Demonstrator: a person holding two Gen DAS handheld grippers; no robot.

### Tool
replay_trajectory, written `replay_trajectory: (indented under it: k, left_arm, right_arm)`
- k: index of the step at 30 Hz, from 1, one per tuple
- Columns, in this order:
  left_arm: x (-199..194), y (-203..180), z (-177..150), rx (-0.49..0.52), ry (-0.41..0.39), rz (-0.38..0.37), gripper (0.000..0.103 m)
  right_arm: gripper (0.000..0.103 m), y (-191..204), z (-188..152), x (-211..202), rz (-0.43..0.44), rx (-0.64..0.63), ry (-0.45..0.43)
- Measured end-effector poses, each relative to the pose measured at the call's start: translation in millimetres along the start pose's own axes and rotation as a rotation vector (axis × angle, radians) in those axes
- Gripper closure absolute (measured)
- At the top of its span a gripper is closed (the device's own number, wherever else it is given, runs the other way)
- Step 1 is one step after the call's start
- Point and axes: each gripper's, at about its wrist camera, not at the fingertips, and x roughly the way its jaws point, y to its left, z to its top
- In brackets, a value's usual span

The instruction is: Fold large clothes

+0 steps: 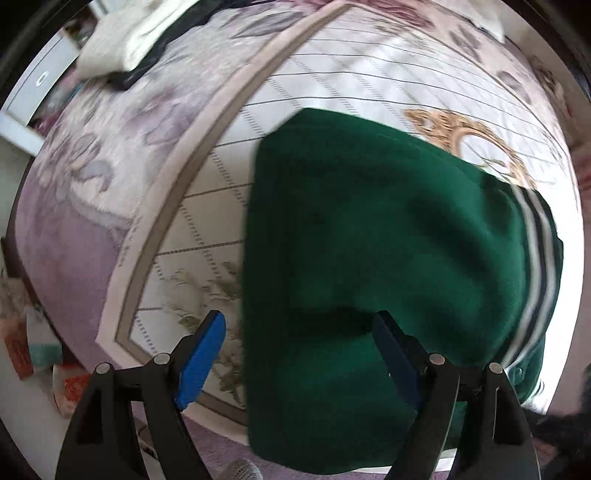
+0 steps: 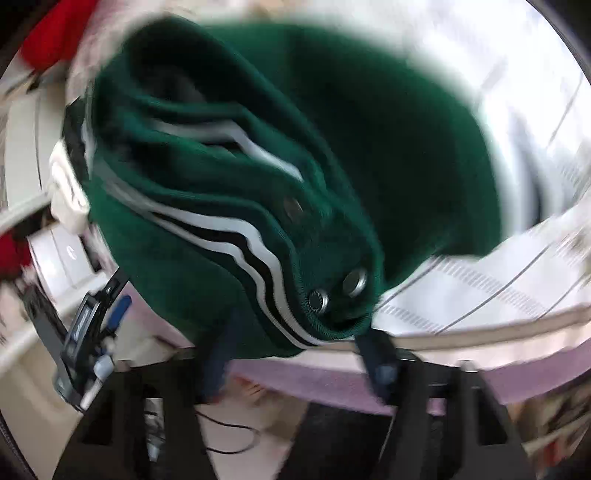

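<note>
A dark green jacket lies folded in a thick bundle on the bed, its white and black striped hem at the right. My left gripper points down over the bundle's near left edge, open, with one blue pad over the bedspread and the other over the green cloth. The right wrist view is blurred. It shows the jacket close up, with the striped hem and metal snaps on its near corner. My right gripper stands open just below that corner, its pads not pressing on the cloth.
The jacket rests on a white grid-patterned bedspread over a purple floral blanket. Cream and dark clothes are piled at the far left. Boxes sit on the floor beside the bed. A red cloth shows at top left.
</note>
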Motion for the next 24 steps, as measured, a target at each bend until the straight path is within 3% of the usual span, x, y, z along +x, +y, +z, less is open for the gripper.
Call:
replay_trajectory:
  k: [3, 6, 11, 13, 19, 20, 21, 22, 24]
  left_arm:
    - [7, -15, -1, 0.029, -0.016, -0.014, 0.022]
    - [24, -24, 1, 0.061, -0.017, 0.006, 0.014]
    - [33, -33, 0, 0.098, -0.038, 0.025, 0.000]
    - [35, -34, 0, 0.096, -0.042, 0.028, 0.000]
    - [39, -33, 0, 0.093, -0.043, 0.021, 0.000]
    - [39, -32, 0, 0.091, -0.041, 0.017, 0.000]
    - [38, -31, 0, 0.089, -0.037, 0.012, 0.000]
    - [37, -28, 1, 0.082, -0.034, 0.008, 0.000]
    - [29, -15, 2, 0.047, -0.041, -0.018, 0.000]
  right_arm:
    - [0.019, 25, 10, -43, -0.054, -0.205, -0.176]
    - [0.019, 60, 37, -52, -0.138, -0.368, -0.228]
    - [0.019, 75, 77, -39, -0.139, -0.452, -0.166]
    - [0.019, 87, 96, -21, -0.130, -0.478, -0.140]
    - [0.019, 143, 106, 31, -0.025, -0.503, -0.057]
    - [0.023, 157, 110, 43, 0.001, -0.501, -0.049]
    - [0.034, 166, 109, 51, 0.022, -0.502, -0.052]
    - [0.073, 178, 108, 59, 0.042, -0.506, -0.055]
    - [0.082, 191, 105, 66, 0.022, -0.473, -0.061]
